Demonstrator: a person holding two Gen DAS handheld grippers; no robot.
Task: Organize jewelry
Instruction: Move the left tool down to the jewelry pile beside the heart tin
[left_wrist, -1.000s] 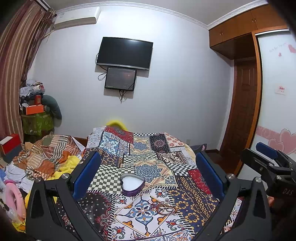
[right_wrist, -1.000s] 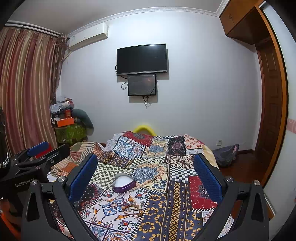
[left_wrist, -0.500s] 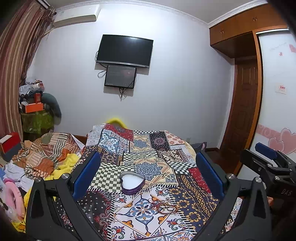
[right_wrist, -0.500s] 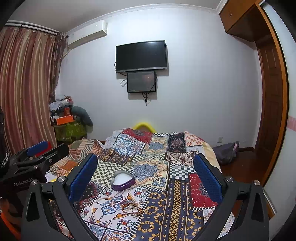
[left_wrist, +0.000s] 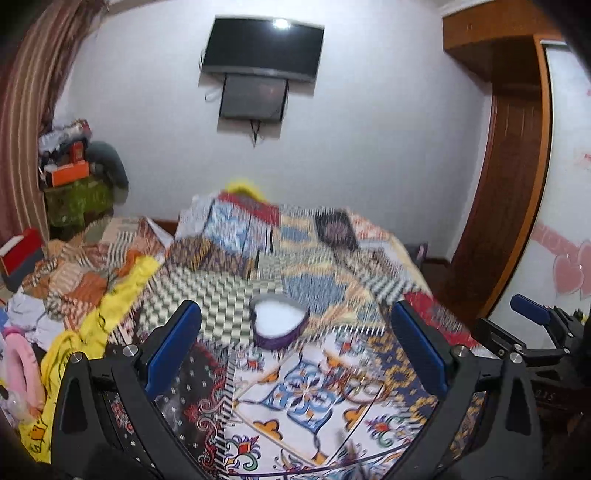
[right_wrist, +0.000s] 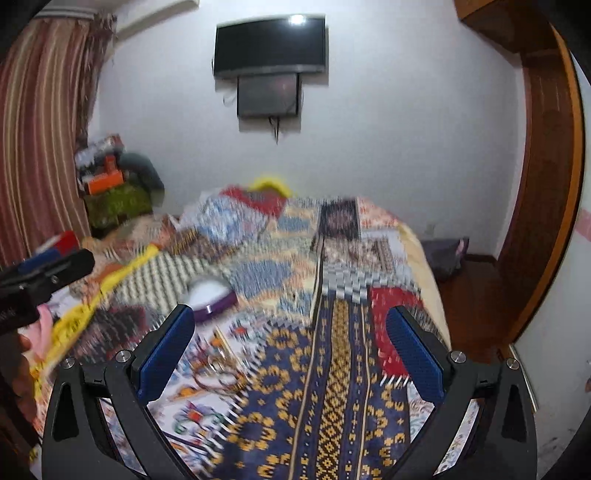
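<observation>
A purple heart-shaped box (left_wrist: 277, 325) with a white inside lies open on the patchwork bedspread (left_wrist: 332, 280); it also shows in the right wrist view (right_wrist: 213, 295). A small tangle of jewelry (left_wrist: 360, 382) lies in front of it, blurred; it shows in the right wrist view too (right_wrist: 218, 373). My left gripper (left_wrist: 295, 350) is open and empty above the bedspread, the box between its fingers in view. My right gripper (right_wrist: 291, 354) is open and empty, with the jewelry near its left finger (right_wrist: 166, 350). Both views are motion-blurred.
A heap of clothes and yellow fabric (left_wrist: 92, 295) lies at the bed's left. A cluttered green stand (left_wrist: 77, 192) is by the curtain. A wooden door and wardrobe (left_wrist: 506, 184) stand at the right. The right gripper shows in the left wrist view (left_wrist: 532, 332).
Both grippers have moved forward and tilted down toward the bed; the box and jewelry look larger and closer. Both stay open.
</observation>
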